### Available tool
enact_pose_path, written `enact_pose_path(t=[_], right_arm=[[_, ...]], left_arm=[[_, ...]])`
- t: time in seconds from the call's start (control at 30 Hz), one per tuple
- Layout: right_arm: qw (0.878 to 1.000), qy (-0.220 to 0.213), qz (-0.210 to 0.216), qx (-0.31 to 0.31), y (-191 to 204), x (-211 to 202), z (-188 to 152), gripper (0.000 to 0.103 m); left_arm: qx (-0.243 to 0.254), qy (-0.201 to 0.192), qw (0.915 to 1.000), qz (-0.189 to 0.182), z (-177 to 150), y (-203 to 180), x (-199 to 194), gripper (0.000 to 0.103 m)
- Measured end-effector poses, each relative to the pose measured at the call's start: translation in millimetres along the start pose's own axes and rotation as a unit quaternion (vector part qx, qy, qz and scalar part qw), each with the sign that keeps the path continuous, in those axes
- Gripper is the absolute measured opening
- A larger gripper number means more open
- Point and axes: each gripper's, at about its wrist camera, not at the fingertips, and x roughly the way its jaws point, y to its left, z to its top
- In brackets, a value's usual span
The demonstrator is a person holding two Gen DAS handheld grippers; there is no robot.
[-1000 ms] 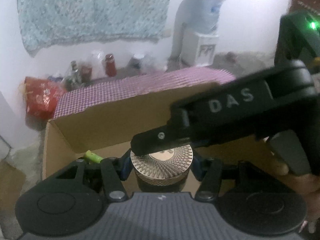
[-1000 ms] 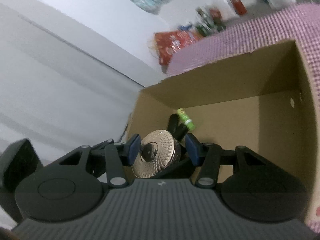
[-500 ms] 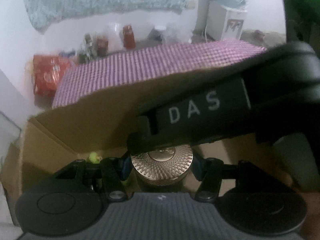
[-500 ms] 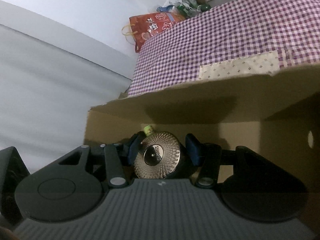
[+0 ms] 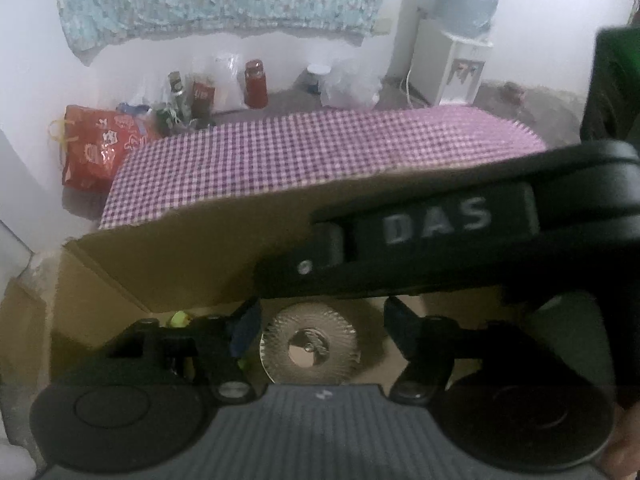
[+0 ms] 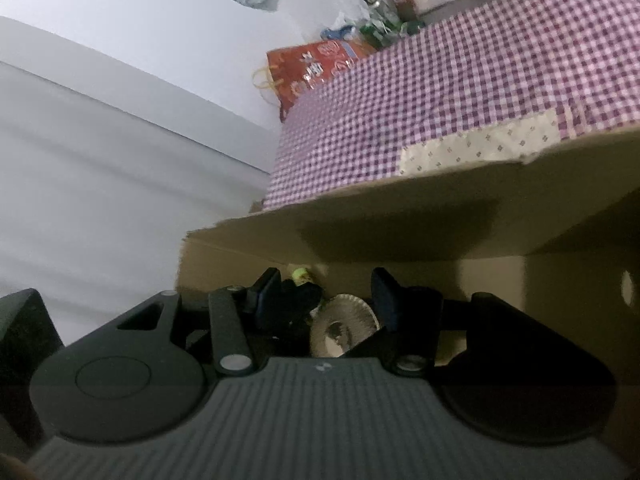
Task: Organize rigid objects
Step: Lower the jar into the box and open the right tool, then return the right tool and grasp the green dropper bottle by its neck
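Observation:
A jar with a ribbed metallic lid (image 5: 310, 346) rests low inside the cardboard box (image 5: 180, 264). My left gripper (image 5: 322, 309) hangs over it with its jaws opening; the blue pads stand clear of the lid on both sides. One black finger (image 5: 400, 256) of the right gripper crosses this view just above the jar. In the right wrist view the same lid (image 6: 340, 326) shows below my right gripper (image 6: 326, 278), which is open and grips nothing. It also reaches into the box (image 6: 400, 232).
A green-capped item (image 5: 180, 318) and a dark object (image 6: 298, 300) lie in the box's far left corner. Behind the box is a purple checked cloth (image 5: 320, 152). A red bag (image 5: 96, 148), bottles and a water dispenser (image 5: 452, 68) stand by the wall.
The left jaws have spread and let go of the jar, which now sits lower between them. Both grippers have sunk deeper into the box.

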Motion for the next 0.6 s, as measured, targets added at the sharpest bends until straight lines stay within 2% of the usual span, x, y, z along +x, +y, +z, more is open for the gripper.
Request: enact_pose_path(t=[0.13,0.2,0.3,0.4,0.6], right_arm=[[0.999,-0.027,0.019,-0.011,8.1,-31.2,-12.8,0.050],[0.998,-0.046,0.029,-0.018,12.1,-48.6,-22.9,0.050],[0.995,-0.073,0.060,-0.019,14.3,-79.7,-43.3,0.051],[0.991,-0.101,0.086,-0.027,15.4,-112.1,-70.4,0.051],[0.984,-0.141,0.072,-0.079,22.0,-168.4,-133.4,0.052]], left_arm=[[0.000,-0.019,0.9996,-0.018,-7.9,-5.6,-30.7,0.082],[0.009,-0.036,0.9989,-0.029,-16.6,-9.7,-50.5,0.082],[0.024,-0.069,0.9965,-0.041,-33.4,-14.8,-85.0,0.083],[0.035,-0.110,0.9921,-0.049,-56.1,-19.9,-123.7,0.090],[0.038,-0.170,0.9835,-0.050,-109.9,-25.9,-181.1,0.093]])
